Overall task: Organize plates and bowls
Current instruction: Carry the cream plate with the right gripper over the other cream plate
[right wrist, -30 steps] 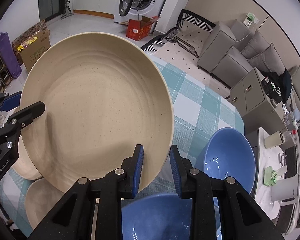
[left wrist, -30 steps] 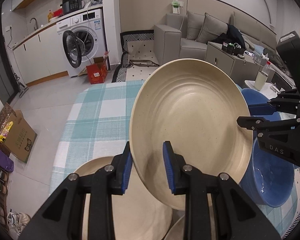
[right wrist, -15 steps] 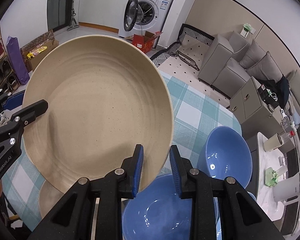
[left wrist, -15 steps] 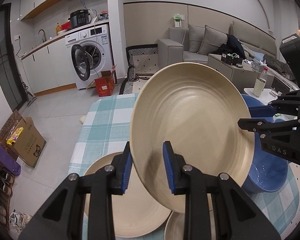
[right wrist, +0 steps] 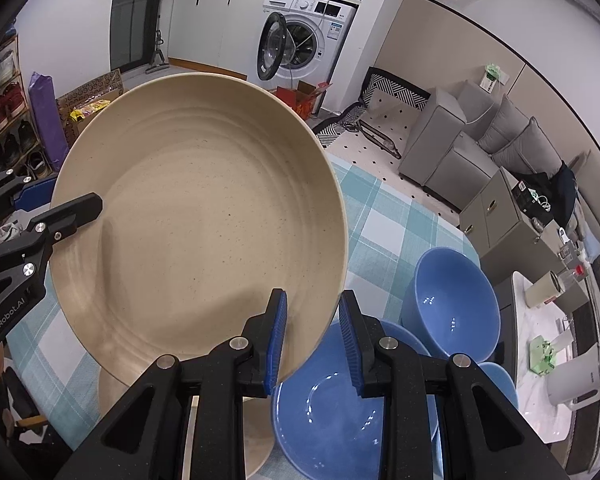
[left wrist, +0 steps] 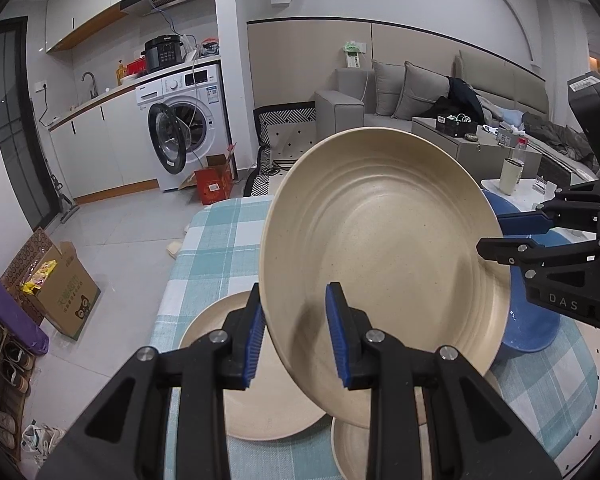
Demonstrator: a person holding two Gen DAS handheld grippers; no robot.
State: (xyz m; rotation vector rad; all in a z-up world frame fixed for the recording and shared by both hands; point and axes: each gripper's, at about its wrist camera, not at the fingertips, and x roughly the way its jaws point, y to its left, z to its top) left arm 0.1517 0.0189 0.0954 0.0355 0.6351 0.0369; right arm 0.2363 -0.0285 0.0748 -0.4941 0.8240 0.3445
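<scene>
A large beige plate (left wrist: 380, 260) hangs tilted above the table, held by both grippers at once. My left gripper (left wrist: 296, 312) is shut on its lower left rim. At the opposite rim my right gripper (right wrist: 312, 312) is shut on the same beige plate (right wrist: 200, 220). Each gripper shows in the other's view: the right gripper (left wrist: 500, 232) at the plate's right edge, the left gripper (right wrist: 56, 204) at its left edge. Below lie a second beige plate (left wrist: 260, 392) and part of a third plate (left wrist: 348, 452), partly hidden. Blue bowls (right wrist: 452, 312) and a wider blue bowl (right wrist: 328, 408) sit on the right.
The table wears a teal checked cloth (left wrist: 220, 240). Beyond its far edge the floor holds a red box (left wrist: 214, 184), a washing machine (left wrist: 184, 128) with its door open and a cardboard box (left wrist: 64, 292). A white side table (right wrist: 540, 320) with a cup stands to the right.
Both grippers have lifted the beige plate together, up and back from the table. The plates and bowls below look smaller and more of the room shows.
</scene>
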